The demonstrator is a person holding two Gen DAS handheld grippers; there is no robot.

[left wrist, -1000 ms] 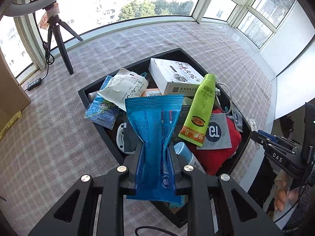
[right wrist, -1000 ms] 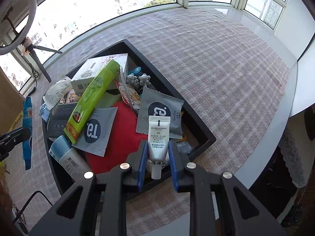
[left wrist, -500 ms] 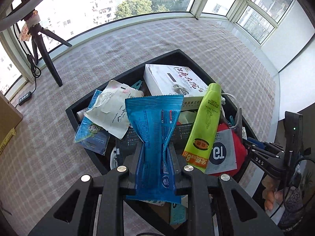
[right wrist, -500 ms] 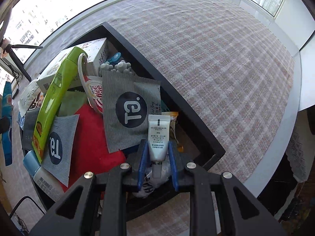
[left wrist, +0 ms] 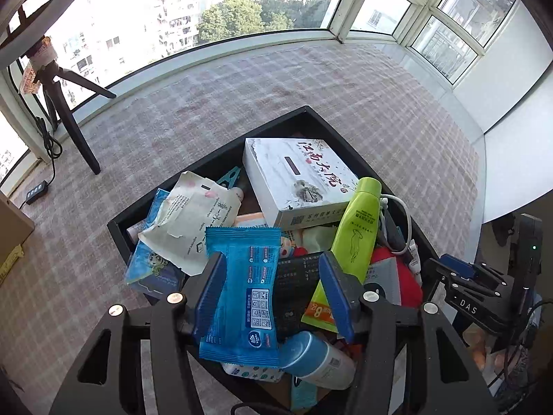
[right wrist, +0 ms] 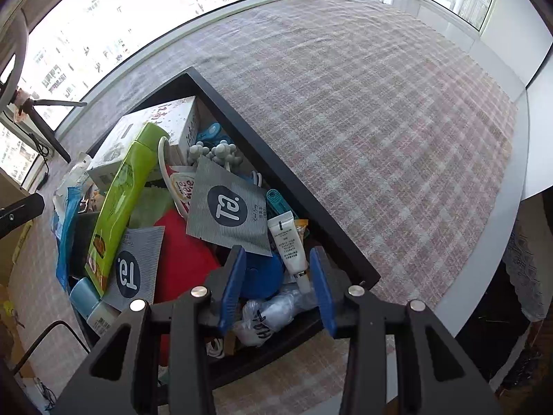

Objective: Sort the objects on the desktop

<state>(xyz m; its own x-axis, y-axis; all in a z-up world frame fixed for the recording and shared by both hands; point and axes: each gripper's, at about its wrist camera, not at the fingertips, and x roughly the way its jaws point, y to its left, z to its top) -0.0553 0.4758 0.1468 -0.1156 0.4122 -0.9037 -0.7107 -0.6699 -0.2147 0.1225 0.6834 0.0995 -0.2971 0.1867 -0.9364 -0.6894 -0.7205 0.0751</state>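
A black tray (left wrist: pixel 207 164) on the checked cloth is heaped with desktop items. My left gripper (left wrist: pixel 273 294) hovers over its near corner and its jaws are opening. A blue wet-wipe packet (left wrist: pixel 242 290) hangs between them, leaning on the left pad, well apart from the right pad. My right gripper (right wrist: pixel 276 287) is over the tray's (right wrist: pixel 276 169) other corner, jaws opening too. A small white tube (right wrist: pixel 288 245) lies tilted between its pads, free of both, resting on the pile beside a grey sachet (right wrist: pixel 228 207).
The tray also holds a white box (left wrist: pixel 297 180), a green tube (left wrist: pixel 356 231), a torn white pouch (left wrist: pixel 186 218), a blue-capped bottle (left wrist: pixel 318 359) and a red cloth (right wrist: pixel 179 249). A black tripod (left wrist: pixel 69 117) stands at the far left by the window.
Both grippers' jaws have spread apart. The blue packet is no longer pinched and slumps against the left pad. The white tube has slipped out of the right pads and tipped onto the pile.
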